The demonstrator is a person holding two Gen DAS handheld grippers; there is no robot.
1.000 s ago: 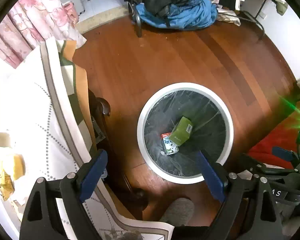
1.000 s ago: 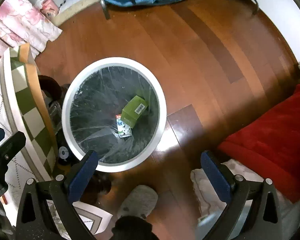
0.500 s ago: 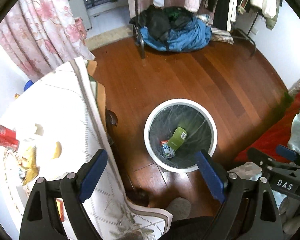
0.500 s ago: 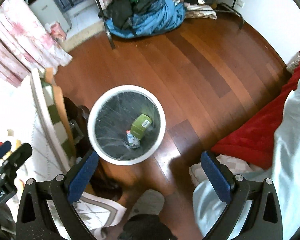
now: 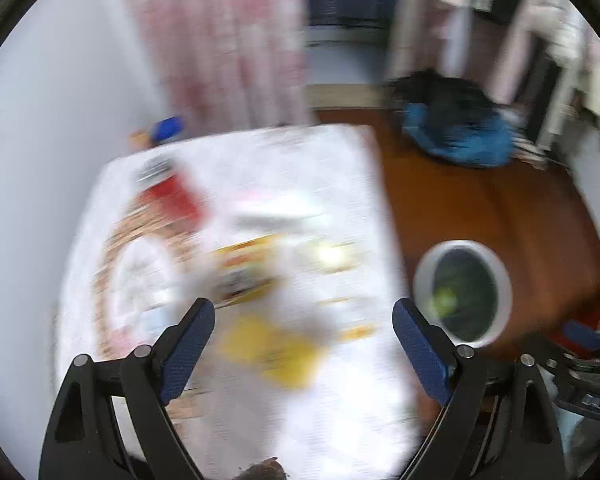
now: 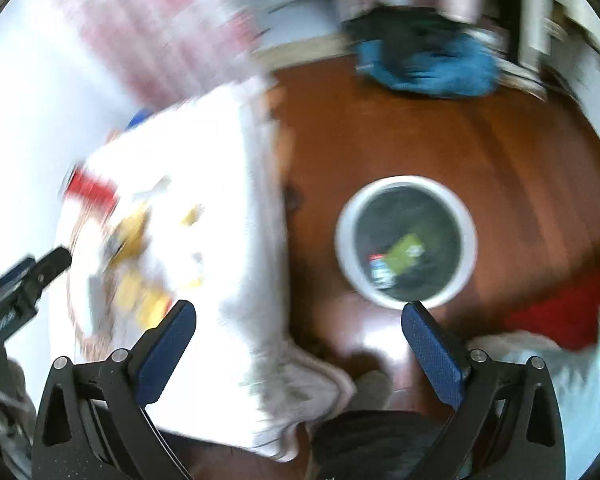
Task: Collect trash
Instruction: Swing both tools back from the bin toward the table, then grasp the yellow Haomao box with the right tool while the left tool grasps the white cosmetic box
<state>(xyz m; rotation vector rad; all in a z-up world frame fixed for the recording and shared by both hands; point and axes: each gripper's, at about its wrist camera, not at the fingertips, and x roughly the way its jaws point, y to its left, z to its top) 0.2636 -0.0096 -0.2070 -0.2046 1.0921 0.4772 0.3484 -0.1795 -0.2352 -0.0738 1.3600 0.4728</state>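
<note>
- Holding my left gripper [image 5: 303, 322] spread and empty over the blurred table [image 5: 340, 168] at frame centre.
- My right gripper [image 6: 299, 326] is spread too, empty.
- Trash: red can [image 5: 176, 196] upper left, yellow wrappers [image 5: 268, 350] between the fingers.
- Bin [image 6: 406, 242] sits centre right, green box [image 6: 406, 254] inside.

Both views heavily motion-blurred; tablecloth [image 6: 204, 184] overexposed, glaring white; fisheye edges dark, warped.

A blurred white tablecloth [image 5: 320, 184] strewn with litter is seen; a white-rimmed bin [image 5: 424, 276] is placed at four o'clock
</note>
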